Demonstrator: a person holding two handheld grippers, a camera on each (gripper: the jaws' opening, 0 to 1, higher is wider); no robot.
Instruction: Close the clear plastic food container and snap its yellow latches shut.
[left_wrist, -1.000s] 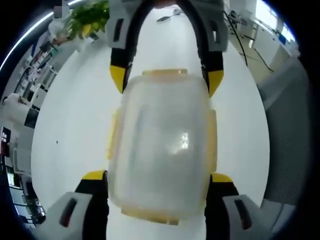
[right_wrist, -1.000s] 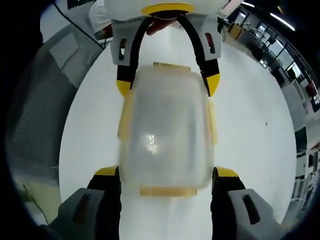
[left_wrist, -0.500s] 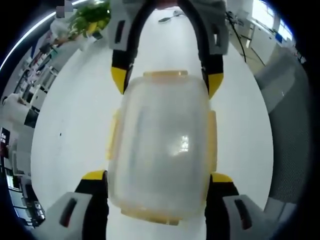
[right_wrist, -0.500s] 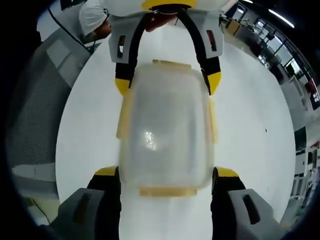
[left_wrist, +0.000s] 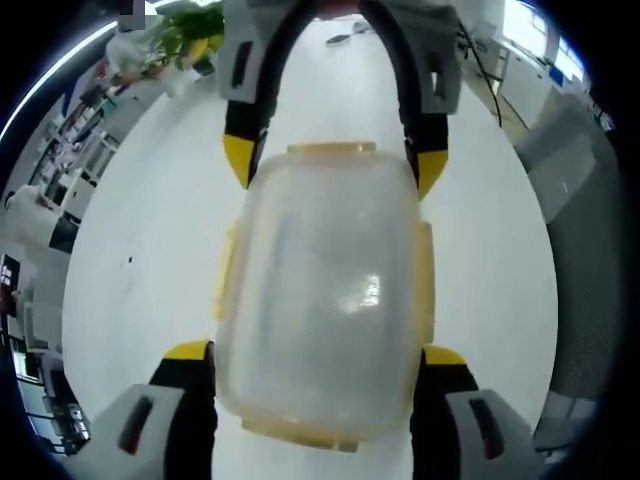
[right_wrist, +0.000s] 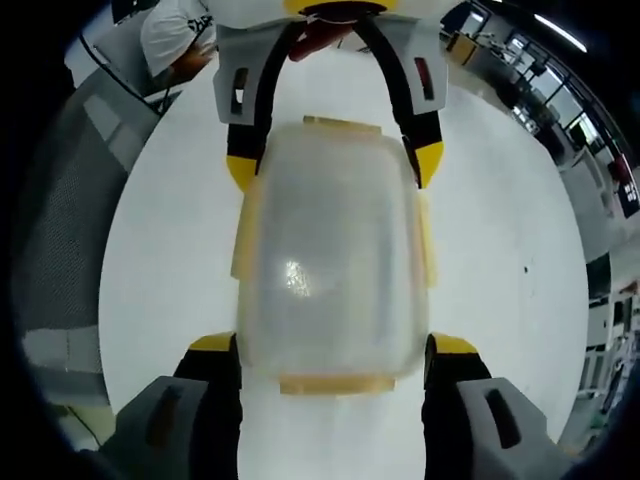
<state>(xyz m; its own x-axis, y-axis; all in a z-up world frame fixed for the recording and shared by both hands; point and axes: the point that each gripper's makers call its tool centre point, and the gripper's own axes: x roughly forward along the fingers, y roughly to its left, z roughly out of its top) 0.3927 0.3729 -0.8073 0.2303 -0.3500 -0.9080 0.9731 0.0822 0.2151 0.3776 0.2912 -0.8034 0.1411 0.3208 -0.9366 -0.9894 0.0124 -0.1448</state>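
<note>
Clear rounded-rectangular plastic food container (left_wrist: 325, 300) flanked by both grippers; left gripper (left_wrist: 318, 365) at 6, right gripper (left_wrist: 335, 165) at 12; long axis 6–12; fingers (left_wrist: 190, 352) wide, grip on walls cannot be told; yellow side latches (left_wrist: 425, 275) at 3 and 9.

The left gripper view looks along its own jaws, very close to the clear container (left_wrist: 322, 300), and it faces the right gripper (left_wrist: 334, 175) at the far end. The right gripper view looks from the opposite end, equally near, facing the left gripper (right_wrist: 332, 170). Both views share the container and the white table (right_wrist: 500, 260); the background is probably too distorted to match.
</note>
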